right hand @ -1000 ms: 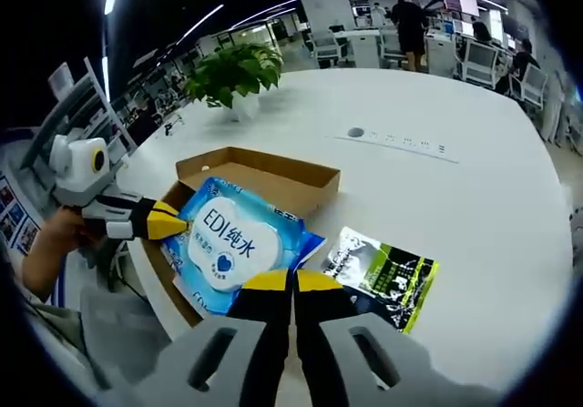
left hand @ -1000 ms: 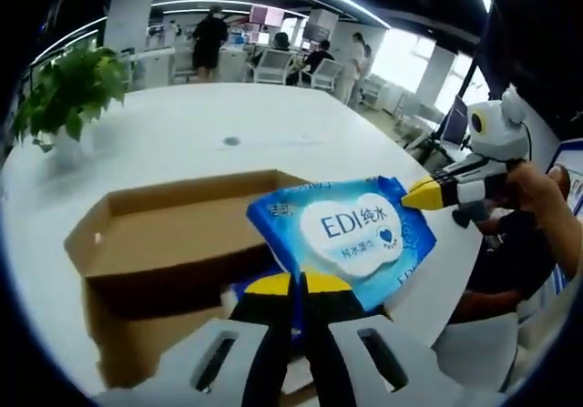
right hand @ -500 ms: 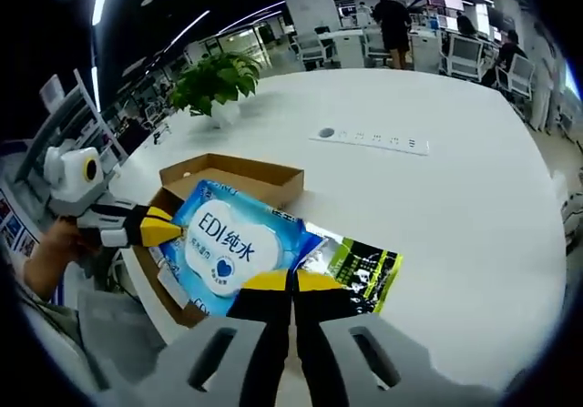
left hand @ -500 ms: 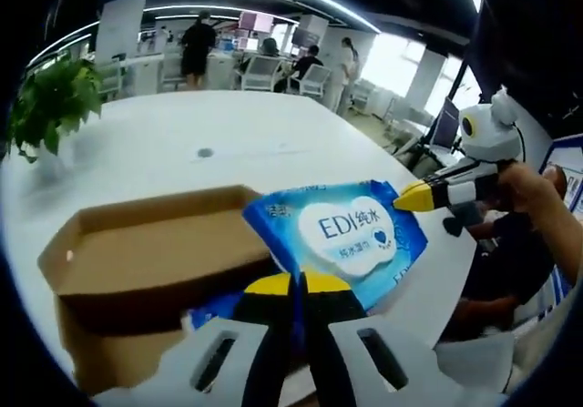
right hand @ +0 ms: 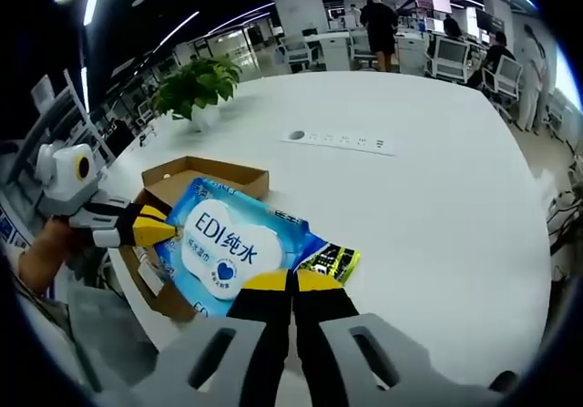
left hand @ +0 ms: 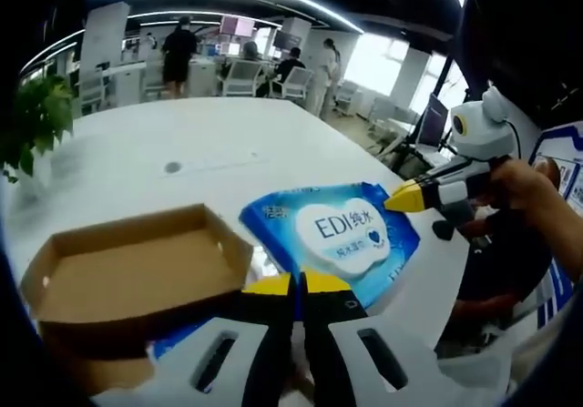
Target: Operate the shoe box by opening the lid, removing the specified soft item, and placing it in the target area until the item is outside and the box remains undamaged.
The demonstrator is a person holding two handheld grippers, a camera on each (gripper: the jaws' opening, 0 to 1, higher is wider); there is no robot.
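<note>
Both grippers clamp the blue wipes pack [left hand: 339,239] [right hand: 226,241] by opposite edges: left gripper [left hand: 298,284], right gripper [right hand: 291,282]. Pack is held above the white table [right hand: 437,188], beside the open box [left hand: 127,270] [right hand: 196,172].

In the right gripper view, the blue wipes pack [right hand: 225,243] is covering most of the green and black packet [right hand: 333,260] and part of the open shoe box [right hand: 202,172]. In the left gripper view, the pack's near edge is disappearing behind the jaws. Its small print is too fine to read.
</note>
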